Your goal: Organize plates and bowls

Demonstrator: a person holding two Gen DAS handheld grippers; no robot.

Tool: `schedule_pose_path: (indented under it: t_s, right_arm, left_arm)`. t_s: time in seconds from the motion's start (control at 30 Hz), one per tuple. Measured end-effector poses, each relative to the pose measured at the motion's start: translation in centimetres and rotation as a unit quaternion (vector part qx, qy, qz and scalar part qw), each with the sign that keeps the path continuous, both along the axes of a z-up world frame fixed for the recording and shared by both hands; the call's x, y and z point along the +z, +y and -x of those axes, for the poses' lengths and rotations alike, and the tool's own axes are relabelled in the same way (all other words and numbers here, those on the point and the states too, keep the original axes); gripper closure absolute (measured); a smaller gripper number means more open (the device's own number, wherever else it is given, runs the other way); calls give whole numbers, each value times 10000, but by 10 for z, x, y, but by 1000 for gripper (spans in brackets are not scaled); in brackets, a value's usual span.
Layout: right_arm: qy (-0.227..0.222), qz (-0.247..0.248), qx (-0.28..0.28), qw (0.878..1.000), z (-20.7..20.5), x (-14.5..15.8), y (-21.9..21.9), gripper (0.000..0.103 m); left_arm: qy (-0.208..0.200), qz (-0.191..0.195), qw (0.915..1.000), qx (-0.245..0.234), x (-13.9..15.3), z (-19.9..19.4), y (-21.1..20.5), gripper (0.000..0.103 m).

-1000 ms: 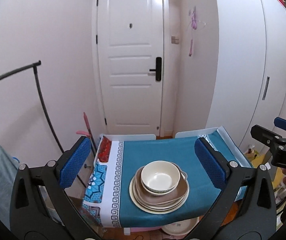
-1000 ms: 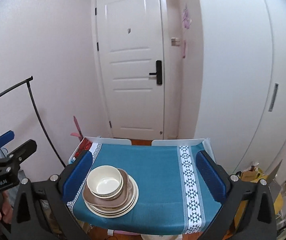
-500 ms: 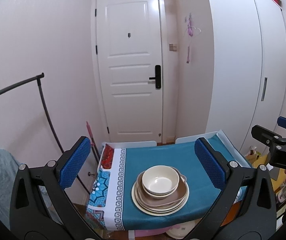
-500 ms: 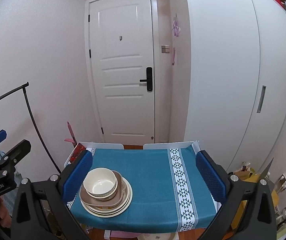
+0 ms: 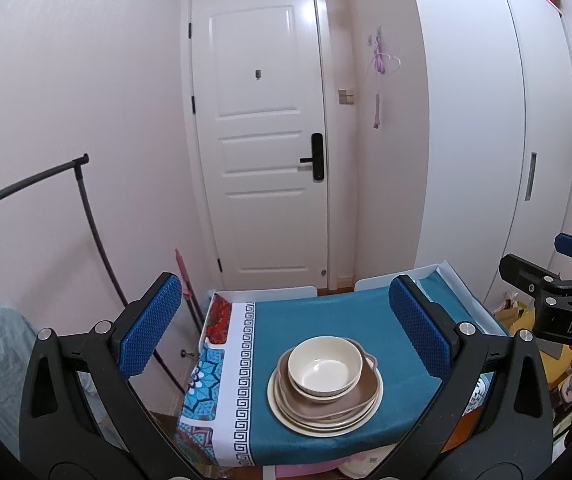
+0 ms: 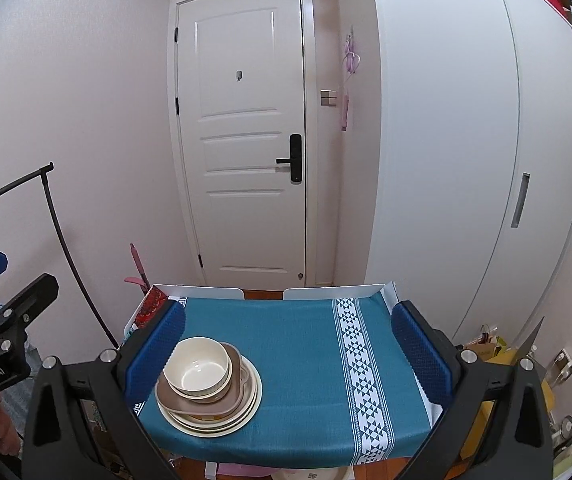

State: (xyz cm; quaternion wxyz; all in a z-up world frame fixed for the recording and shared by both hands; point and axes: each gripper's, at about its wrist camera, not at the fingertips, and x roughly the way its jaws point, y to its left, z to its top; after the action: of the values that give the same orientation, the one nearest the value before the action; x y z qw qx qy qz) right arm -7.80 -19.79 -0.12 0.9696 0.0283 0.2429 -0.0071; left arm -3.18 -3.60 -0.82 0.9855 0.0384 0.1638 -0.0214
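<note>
Left wrist view: your left gripper [image 5: 284,334] hangs above the counter [image 5: 326,316], jaws spread wide, holding nothing; the cream bowl [image 5: 325,365] tops the plate stack [image 5: 326,404] below.
Right wrist view: your right gripper [image 6: 288,350] likewise gapes empty; the stack sits near the counter's left front corner.

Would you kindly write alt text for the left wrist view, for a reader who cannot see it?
A cream bowl sits on a brown dish atop stacked cream plates on a teal-clothed table, framed by the open left gripper. Behind stands a white door; the right gripper shows at the right edge.
</note>
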Motion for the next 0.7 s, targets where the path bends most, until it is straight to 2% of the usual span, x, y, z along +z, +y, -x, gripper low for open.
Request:
schedule_pose_path:
  t_s: [0.7]
  right_arm:
    - [123,-41,-6,9999,-13,-5,-2,0]
  left_arm:
    - [-20,-134,9999,0,-3,-8,-4,0]
